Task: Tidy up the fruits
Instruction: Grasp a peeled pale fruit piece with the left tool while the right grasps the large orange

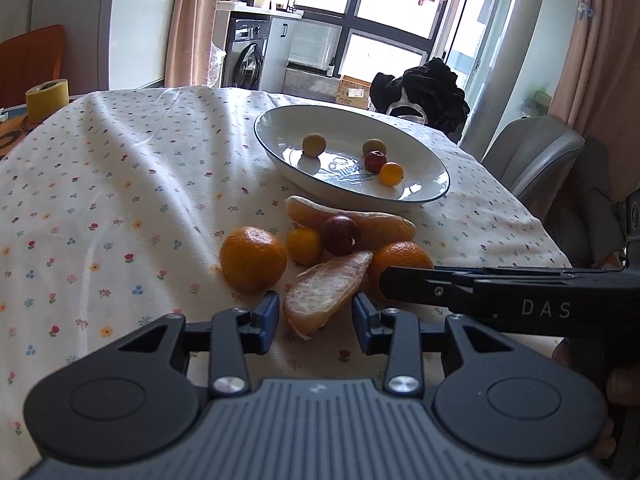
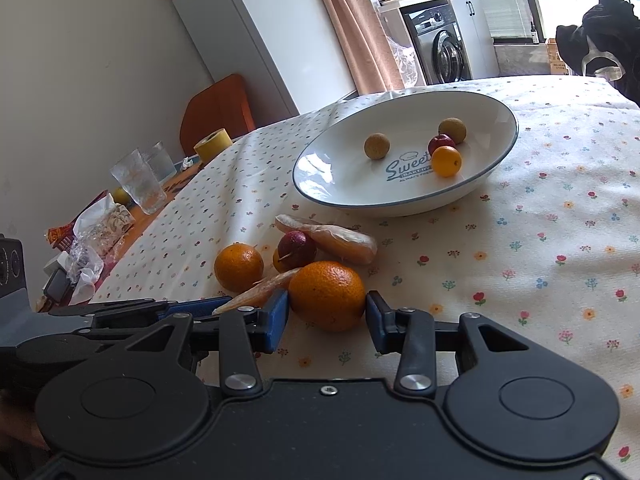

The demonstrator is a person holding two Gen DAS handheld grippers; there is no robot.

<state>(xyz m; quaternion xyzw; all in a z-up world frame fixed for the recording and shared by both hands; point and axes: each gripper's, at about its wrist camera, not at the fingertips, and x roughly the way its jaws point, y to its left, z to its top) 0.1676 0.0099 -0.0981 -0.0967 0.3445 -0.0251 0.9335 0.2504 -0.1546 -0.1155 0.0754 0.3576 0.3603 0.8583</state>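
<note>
Orange-skinned and firm, the mandarin [image 2: 327,294] is sitting on the table [image 2: 540,220] between the spread pads of our right tool [image 2: 327,314]; we are judging it light but prone to rolling, best squeezed across its widest middle. Our left tool [image 1: 315,312] is straddling the soft peeled segment [image 1: 326,290], also unclosed. Beyond, the white plate [image 2: 320,184] is waiting with four small fruits.

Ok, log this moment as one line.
left tool: open around pomelo segment | right tool: open around orange | plate: four small fruits
</note>
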